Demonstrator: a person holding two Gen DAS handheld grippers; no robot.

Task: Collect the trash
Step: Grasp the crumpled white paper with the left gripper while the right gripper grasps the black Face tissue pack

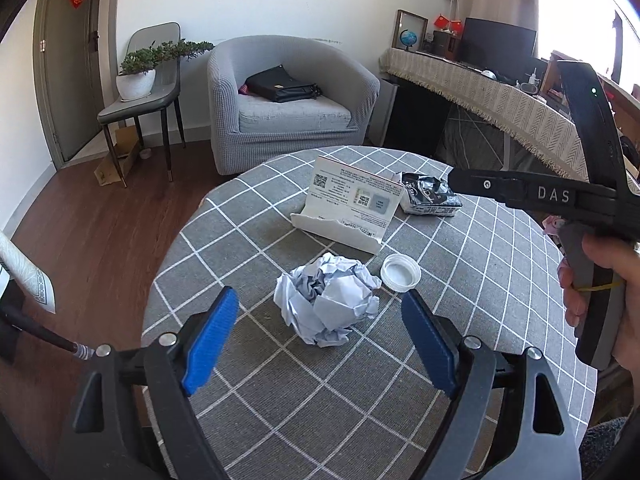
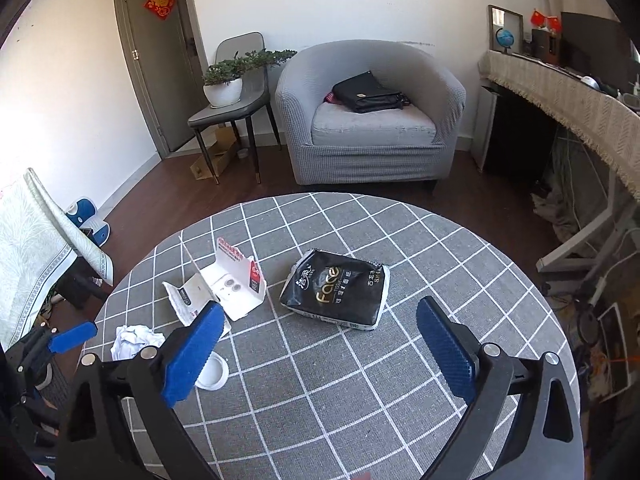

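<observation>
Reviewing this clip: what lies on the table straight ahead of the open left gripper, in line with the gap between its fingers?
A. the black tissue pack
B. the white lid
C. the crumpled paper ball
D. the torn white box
C: in the left wrist view the crumpled paper ball sits centred ahead of the left gripper, whose jaws stand apart, not touching it.
</observation>
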